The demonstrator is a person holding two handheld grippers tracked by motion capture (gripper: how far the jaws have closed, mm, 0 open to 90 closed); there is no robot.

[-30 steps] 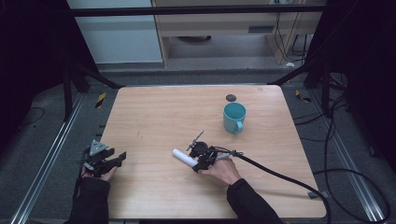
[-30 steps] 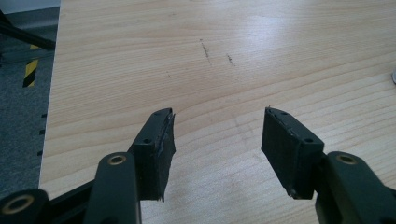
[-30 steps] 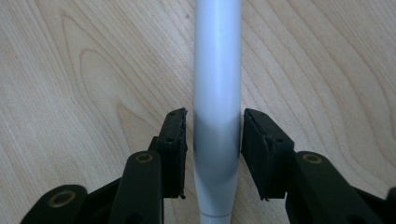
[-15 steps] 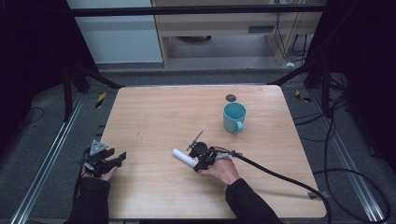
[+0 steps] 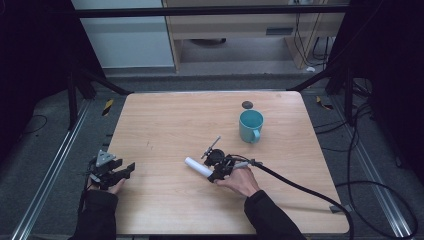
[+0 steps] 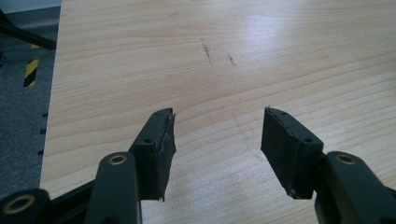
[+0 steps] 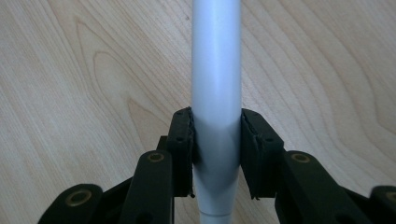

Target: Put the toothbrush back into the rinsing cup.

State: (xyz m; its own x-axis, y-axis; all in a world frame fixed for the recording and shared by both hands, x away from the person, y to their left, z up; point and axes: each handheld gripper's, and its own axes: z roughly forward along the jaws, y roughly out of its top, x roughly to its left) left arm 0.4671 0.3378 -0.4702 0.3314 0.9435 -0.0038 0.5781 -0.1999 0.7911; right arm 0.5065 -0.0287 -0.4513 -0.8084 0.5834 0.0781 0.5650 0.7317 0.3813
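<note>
A white tube [image 5: 195, 166] lies on the wooden table [image 5: 165, 120], near the middle of its front half. My right gripper [image 5: 215, 174] has just been closing on it, and in the right gripper view both pads [image 7: 183, 140] press the tube [image 7: 217, 70] from either side. The tube runs straight away from the jaws along the wood. My left gripper [image 5: 126, 170] rests at the table's front left corner. Its jaws stand wide apart in the left gripper view, and my left gripper [image 6: 218, 114] has only bare wood between them.
A teal mug [image 5: 250, 125] stands upright behind and to the right of the right gripper. A small dark round object [image 5: 247, 104] lies just beyond the mug. A thick black cable [image 5: 300, 187] trails from the right gripper to the right, off the table.
None of the hands or objects has visibly shifted in the high view.
</note>
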